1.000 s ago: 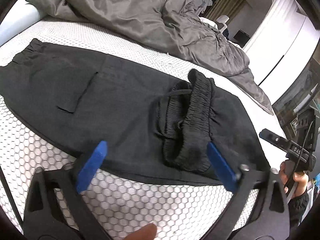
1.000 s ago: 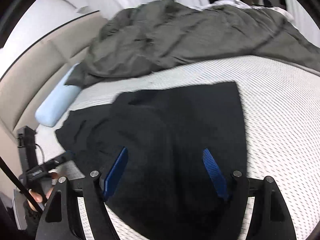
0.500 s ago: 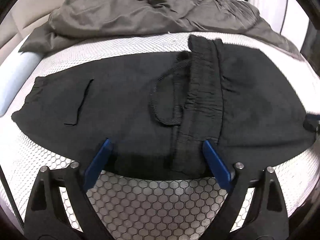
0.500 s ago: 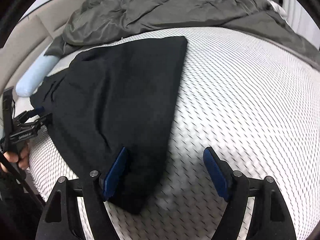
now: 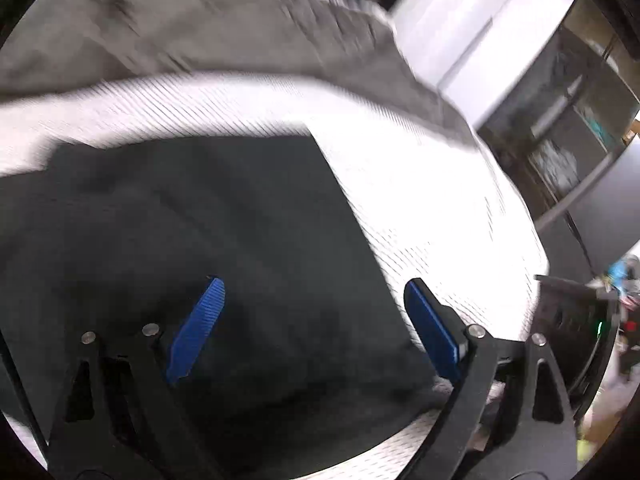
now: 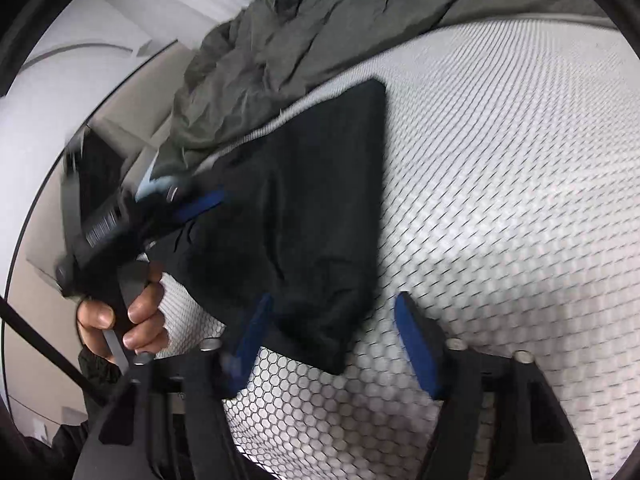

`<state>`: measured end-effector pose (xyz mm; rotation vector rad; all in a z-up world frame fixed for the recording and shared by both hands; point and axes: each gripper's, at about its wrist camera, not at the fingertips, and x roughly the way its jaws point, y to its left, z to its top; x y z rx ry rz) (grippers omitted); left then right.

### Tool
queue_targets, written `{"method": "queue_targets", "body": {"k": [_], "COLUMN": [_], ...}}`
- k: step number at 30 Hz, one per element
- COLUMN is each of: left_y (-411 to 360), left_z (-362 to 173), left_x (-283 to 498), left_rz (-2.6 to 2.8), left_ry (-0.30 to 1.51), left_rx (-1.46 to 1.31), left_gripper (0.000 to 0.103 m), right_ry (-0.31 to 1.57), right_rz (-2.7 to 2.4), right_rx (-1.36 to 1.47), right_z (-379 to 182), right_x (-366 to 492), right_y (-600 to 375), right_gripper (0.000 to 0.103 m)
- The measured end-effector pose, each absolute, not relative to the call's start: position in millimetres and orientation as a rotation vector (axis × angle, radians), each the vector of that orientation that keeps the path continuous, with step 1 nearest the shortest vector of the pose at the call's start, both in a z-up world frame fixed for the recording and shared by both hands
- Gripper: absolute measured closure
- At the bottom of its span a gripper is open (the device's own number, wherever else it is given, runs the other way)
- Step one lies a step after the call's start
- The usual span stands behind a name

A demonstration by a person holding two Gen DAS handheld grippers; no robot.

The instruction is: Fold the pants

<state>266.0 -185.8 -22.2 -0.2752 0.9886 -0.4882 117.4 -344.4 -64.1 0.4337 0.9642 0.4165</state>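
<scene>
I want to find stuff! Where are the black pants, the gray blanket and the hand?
black pants (image 6: 312,216), right wrist view, middle of the folded cloth
gray blanket (image 6: 280,44), right wrist view, its crumpled middle
hand (image 6: 124,320), right wrist view, fingers round the handle

pants (image 6: 320,216): plain black, no print, matt cloth
mattress cover (image 6: 520,184): white, with a fine dark honeycomb mesh pattern of small hexagons all over
duvet (image 6: 320,28): dark olive-grey, plain, creased
bolster pillow (image 6: 154,188): pale blue, plain
headboard (image 6: 116,92): beige, with a thin dark line along its edge
right gripper (image 6: 332,340): black frame, silver screws
right gripper pads (image 6: 416,344): bright blue
left gripper (image 5: 312,328): black frame, silver screws
left gripper pads (image 5: 196,328): bright blue with fine ribbing
sleeve (image 6: 96,364): black
</scene>
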Motion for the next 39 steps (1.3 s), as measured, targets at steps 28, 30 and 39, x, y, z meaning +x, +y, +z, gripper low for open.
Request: {"method": "queue_targets", "body": {"k": [28,30,39], "left_y": [-208.1,-201.0,-145.3], "left_z": [-64.4,-77.5,-35.3], "left_x": [205.1,188.4,157.1], "left_rz": [-0.237,-0.231,-0.279], "left_ry": [0.899,0.870,0.812], "left_rx": [0.083,0.142,0.093], "left_gripper": [0.014,0.014,0.013], "right_ry": [0.856,0.886,0.816], "right_rz": [0.259,0.189,0.136], "right_rx": [0.384,0.228,0.172], "right_z": [-64.3,-67.9,-47.1], "right_x": [107.6,112.0,128.4], "right_y": [-357.1,-339.3,-313.3], "right_gripper": [0.052,0.062,0.062]}}
